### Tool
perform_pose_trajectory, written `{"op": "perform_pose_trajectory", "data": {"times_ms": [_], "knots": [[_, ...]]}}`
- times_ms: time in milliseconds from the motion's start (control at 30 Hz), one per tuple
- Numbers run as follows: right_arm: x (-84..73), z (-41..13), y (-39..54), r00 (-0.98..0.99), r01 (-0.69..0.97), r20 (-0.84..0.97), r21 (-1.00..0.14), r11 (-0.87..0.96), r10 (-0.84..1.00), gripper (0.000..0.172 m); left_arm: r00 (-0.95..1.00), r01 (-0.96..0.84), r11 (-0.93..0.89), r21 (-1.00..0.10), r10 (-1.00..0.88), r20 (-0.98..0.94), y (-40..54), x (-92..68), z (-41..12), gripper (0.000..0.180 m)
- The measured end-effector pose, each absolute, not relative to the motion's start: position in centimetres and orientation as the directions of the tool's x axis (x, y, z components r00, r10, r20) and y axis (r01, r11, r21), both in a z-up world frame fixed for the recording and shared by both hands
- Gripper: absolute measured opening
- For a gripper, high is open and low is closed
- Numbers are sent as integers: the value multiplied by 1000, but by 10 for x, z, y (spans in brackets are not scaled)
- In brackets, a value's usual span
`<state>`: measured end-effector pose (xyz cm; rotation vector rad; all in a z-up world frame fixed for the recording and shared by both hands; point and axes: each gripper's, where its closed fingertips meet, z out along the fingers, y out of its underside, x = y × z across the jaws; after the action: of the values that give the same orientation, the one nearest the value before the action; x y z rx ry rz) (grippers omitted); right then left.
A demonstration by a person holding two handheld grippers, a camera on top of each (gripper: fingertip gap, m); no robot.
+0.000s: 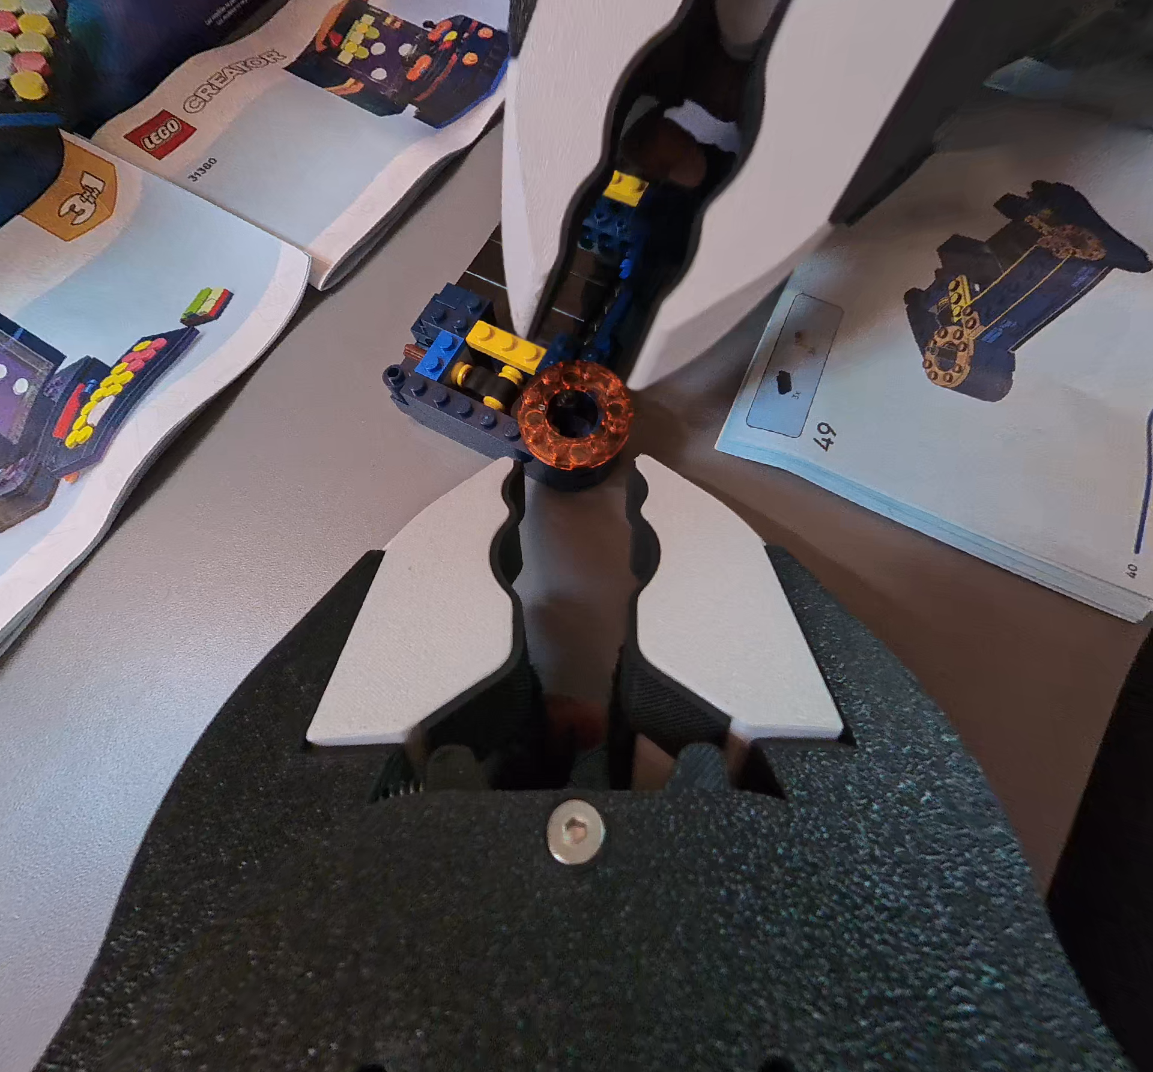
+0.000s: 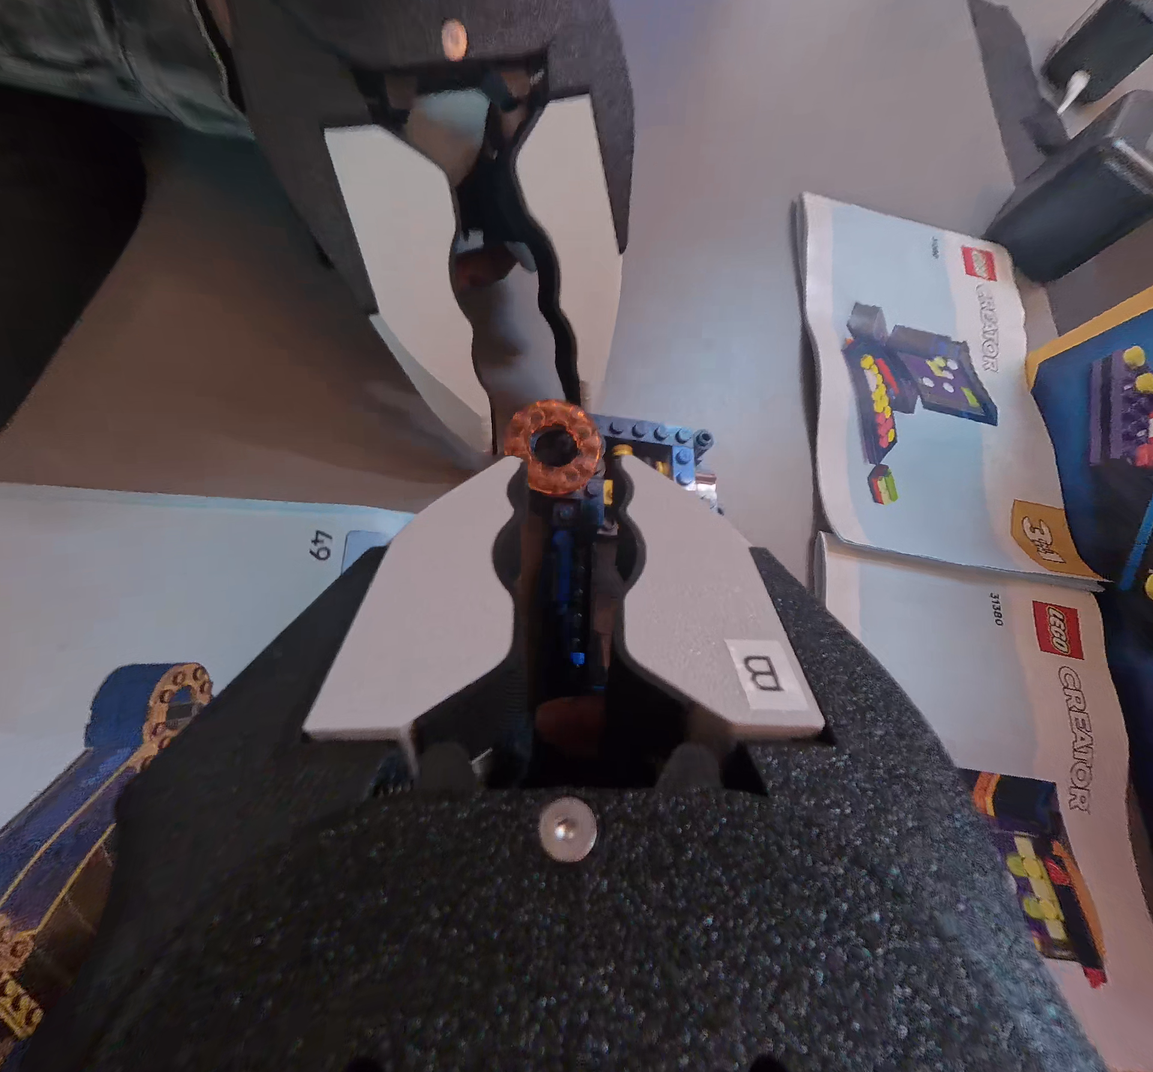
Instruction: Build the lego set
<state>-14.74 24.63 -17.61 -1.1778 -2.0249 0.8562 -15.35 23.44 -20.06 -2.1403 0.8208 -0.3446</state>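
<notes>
Holding the dark-blue brick model (image 1: 449, 399) lengthwise, your right gripper (image 2: 571, 474) has its jaws drawn narrow, with the pads pressed on the model's flanks. The model's end pokes out past the tips just above the grey table (image 1: 249, 543). On that end sits the translucent orange ring (image 1: 575, 415), on a dark round base.

Your left gripper (image 1: 571, 468) faces it with its jaws partly apart. Its fingertips (image 1: 499, 471) flank the dark base below the ring and, as far as I can judge, do not clamp it.

My advice is to squeeze low on the dark base rather than on the ring, bringing both pads in evenly. Hold the right grip firm so the model cannot twist.

The only container is the blue cardboard set box (image 2: 1073, 418) at the table's edge, and you cannot tell what is in it. An open instruction booklet (image 1: 936, 418) and closed booklets (image 1: 299, 125) lie beside the model.
</notes>
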Motion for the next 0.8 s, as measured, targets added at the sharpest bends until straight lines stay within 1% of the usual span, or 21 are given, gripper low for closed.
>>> {"op": "perform_pose_trajectory", "data": {"times_ms": [67,133,233,333,500,733,800], "knots": [[-150,-170,246,-378,462,168,-818,343,910,19,753,-438,-471,-766,-658,-26,234,-153,-201,31],[-151,-174,244,-387,477,173,-803,357,906,18,753,-432,-472,-769,-657,-20,234,-153,-200,31],[-152,-179,244,-394,490,191,-784,381,899,19,756,-422,-470,-775,-654,-15,235,-153,-198,25],[-152,-180,245,-387,498,183,-783,372,904,18,757,-417,-472,-777,-653,-10,235,-153,-198,24],[-150,-181,243,-399,493,180,-785,376,899,12,755,-414,-473,-778,-656,-3,234,-153,-198,23],[-151,-181,244,-388,507,133,-796,332,912,12,745,-420,-474,-774,-667,4,232,-152,-199,24],[-151,-181,245,-381,517,124,-793,322,916,8,751,-410,-467,-784,-660,1,233,-155,-195,21]]}}
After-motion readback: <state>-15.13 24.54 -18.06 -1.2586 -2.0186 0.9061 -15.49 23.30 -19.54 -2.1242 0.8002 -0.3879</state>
